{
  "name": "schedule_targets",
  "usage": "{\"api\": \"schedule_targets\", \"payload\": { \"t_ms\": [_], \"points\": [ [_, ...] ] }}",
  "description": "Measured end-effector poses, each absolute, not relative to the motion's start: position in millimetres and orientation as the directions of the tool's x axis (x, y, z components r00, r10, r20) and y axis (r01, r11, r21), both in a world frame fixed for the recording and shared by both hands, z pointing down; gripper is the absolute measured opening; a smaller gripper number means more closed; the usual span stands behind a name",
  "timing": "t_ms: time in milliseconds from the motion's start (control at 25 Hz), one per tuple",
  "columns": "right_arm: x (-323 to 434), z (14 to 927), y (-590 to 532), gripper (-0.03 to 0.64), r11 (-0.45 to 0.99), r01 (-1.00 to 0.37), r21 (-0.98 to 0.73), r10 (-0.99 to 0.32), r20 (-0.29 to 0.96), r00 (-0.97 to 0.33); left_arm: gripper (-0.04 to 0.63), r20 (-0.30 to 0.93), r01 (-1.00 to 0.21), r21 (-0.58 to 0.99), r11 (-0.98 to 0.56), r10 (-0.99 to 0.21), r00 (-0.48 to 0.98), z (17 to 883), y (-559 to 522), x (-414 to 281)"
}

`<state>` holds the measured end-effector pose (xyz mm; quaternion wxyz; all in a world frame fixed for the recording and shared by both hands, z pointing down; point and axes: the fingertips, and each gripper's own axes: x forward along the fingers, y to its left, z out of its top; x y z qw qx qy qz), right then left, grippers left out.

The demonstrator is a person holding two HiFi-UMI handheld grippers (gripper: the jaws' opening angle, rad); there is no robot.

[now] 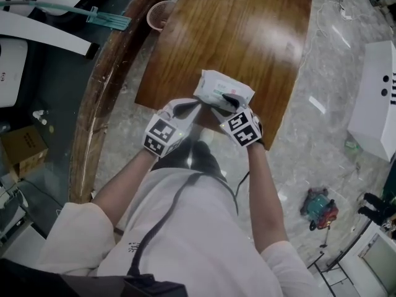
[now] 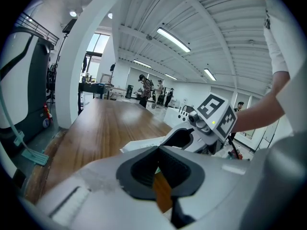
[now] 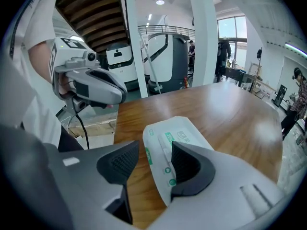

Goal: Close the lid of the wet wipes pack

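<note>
The table (image 1: pixel 247 36) is showing varnished wood, smooth and glossy, and it is throwing back the ceiling lights. On the table, the wet wipes pack (image 3: pixel 180 138) is looking like soft white plastic film, lightly creased and giving off a faint sheen under its green print. Over the table's near edge, my right gripper (image 3: pixel 156 159) and my left gripper (image 2: pixel 158 169) are wearing smooth matt grey plastic shells, and their pads (image 3: pixel 120 164) are looking black, ribbed and rubbery. Beside the table, the floor (image 1: pixel 309 135) is shining like polished stone. On the table's near side, my shirt (image 1: pixel 185 228) is reading as matt white cloth.
</note>
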<state>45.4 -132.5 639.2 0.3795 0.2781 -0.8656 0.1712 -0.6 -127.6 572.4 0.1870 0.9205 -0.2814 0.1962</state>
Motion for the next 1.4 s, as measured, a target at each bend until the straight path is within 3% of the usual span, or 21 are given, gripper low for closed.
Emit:
{"api": "schedule_targets", "payload": {
  "t_ms": [320,1040,1160,1400],
  "points": [
    [46,642,-132,0.209,0.793,-0.604,-0.083,-0.323,0.783,-0.532,0.005,0.455,-0.577,0.226,-0.785,-0.439,0.775,569,-132,3],
    [44,650,-135,0.206,0.748,-0.663,-0.046,-0.403,0.761,-0.507,0.005,0.464,-0.568,0.224,-0.792,-0.426,0.777,567,-130,8],
    [53,639,-139,0.136,0.678,-0.729,-0.092,-0.466,0.714,-0.523,0.005,0.447,-0.560,0.214,-0.800,-0.430,0.785,559,-129,9],
    [67,609,-137,0.109,0.598,-0.790,-0.138,-0.563,0.629,-0.536,0.005,0.431,-0.549,0.207,-0.810,-0.429,0.794,545,-125,11]
  ]
}}
